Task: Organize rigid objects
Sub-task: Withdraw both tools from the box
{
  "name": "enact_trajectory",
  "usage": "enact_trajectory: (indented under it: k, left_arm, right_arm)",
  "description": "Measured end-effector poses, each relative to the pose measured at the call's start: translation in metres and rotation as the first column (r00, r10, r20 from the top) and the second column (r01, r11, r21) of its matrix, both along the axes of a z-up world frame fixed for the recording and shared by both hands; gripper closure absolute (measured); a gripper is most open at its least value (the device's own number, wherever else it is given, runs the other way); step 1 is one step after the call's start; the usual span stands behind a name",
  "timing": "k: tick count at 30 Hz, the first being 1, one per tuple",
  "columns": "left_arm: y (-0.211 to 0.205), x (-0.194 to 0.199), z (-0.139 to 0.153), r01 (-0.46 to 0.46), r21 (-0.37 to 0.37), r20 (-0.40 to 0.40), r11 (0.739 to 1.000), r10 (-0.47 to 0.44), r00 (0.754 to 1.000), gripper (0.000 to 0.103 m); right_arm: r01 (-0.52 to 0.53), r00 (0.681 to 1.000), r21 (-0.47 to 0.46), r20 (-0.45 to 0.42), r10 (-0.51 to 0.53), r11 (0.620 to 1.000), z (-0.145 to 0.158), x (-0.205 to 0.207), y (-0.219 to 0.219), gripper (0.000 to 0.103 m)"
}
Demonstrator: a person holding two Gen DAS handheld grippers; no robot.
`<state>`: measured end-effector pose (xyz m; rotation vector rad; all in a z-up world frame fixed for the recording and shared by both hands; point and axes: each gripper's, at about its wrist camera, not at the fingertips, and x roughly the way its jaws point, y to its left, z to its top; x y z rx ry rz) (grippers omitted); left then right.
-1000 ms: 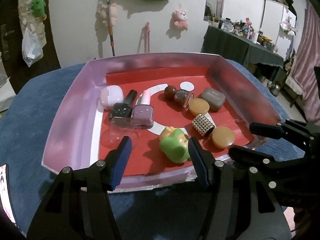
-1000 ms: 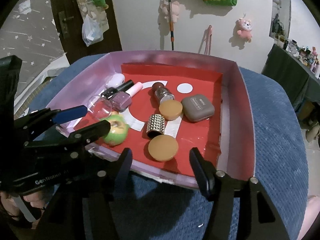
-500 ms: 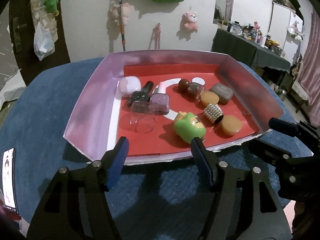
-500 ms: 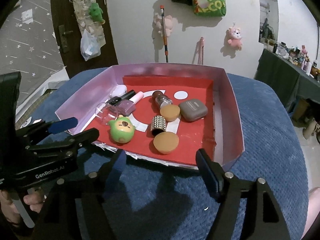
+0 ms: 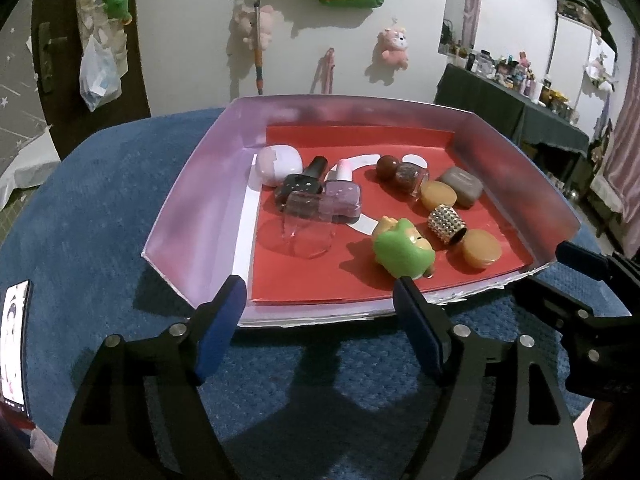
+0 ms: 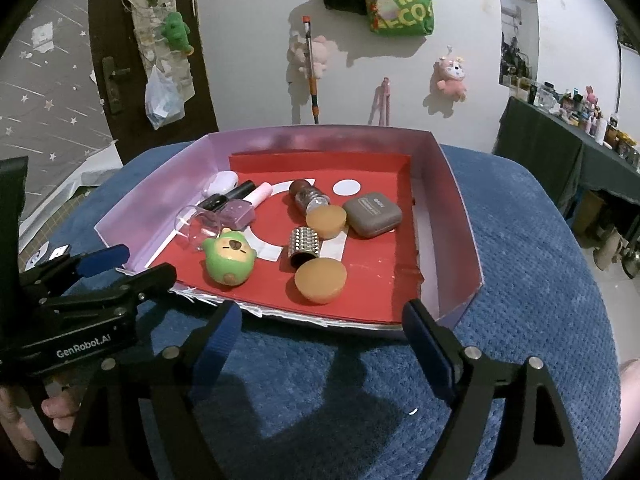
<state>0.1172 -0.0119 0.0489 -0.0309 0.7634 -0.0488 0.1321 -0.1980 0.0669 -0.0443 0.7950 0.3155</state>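
A purple-walled box [image 5: 200,200] [image 6: 460,216] with a red floor sits on a blue cushion. In it lie a green toy [image 5: 402,250] [image 6: 230,258], a clear cup [image 5: 304,226] [image 6: 198,226], nail polish bottles [image 5: 340,196] [image 6: 238,210], a white case [image 5: 278,162], a grey case [image 5: 462,186] [image 6: 374,212], a studded cylinder [image 5: 446,224] [image 6: 304,246], two tan round caps [image 5: 480,248] [image 6: 320,276] and a brown bottle [image 6: 308,196]. My left gripper [image 5: 320,328] is open and empty just in front of the box. My right gripper [image 6: 324,340] is open and empty in front of the box.
The blue cushion [image 6: 540,280] surrounds the box. A phone [image 5: 14,344] lies at its left edge. A dark table with clutter [image 5: 520,108] stands to the right. Plush toys and a bag hang on the far wall.
Both grippers have pulled back and away from the box, staying open. The green toy and other objects lie where they were in the box.
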Motion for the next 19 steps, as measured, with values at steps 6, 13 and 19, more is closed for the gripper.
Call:
enact_trajectory:
  k: [6,13,19]
  left_arm:
    - [0.001,-0.005,-0.001,-0.013,-0.001,0.002,1.0,0.013,1.0,0.028]
    - [0.004,-0.015,-0.003,-0.027,-0.006,0.003,1.0,0.027,1.0,0.019]
    - [0.005,-0.023,-0.005,-0.033,0.0,0.008,0.999,0.033,0.999,0.018]
  right_arm:
    - [0.01,1.0,-0.009,0.016,-0.01,1.0,-0.001,-0.006,0.001,0.018]
    - [0.011,1.0,0.005,0.023,-0.011,1.0,-0.001,-0.017,0.001,0.012]
    - [0.02,1.0,0.017,0.023,-0.02,1.0,-0.002,-0.023,-0.002,0.011]
